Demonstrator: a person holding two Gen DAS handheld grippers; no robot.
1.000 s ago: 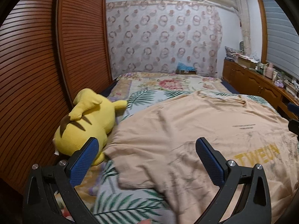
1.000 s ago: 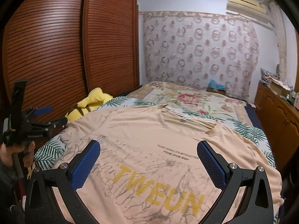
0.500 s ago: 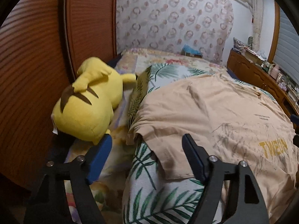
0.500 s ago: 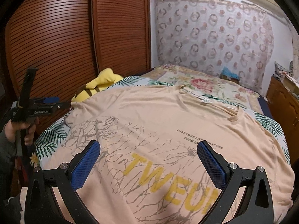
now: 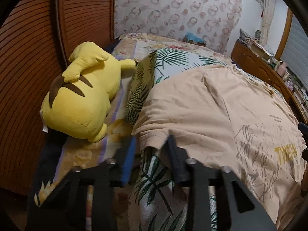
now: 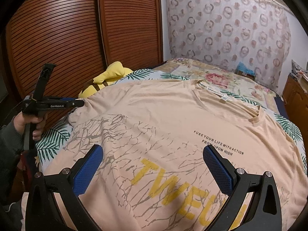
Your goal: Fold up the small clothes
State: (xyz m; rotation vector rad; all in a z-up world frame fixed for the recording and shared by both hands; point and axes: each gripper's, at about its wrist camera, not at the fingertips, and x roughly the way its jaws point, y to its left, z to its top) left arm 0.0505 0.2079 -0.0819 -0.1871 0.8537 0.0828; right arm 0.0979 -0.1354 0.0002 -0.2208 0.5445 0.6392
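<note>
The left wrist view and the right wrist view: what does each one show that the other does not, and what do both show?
Only the left wrist view shows the sleeve hem between the narrowed fingers of the left gripper, and the whole yellow plush toy.

Only the right wrist view shows the small printed lines, the neck label, the person's left hand and the open right gripper.

Both show the beige T-shirt, its yellow lettering and the leaf-print bedding.

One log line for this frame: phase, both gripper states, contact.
phase: sleeve grasp | left hand-held gripper: closing on T-shirt sleeve hem, not clamped | right hand-held gripper: open over print
</note>
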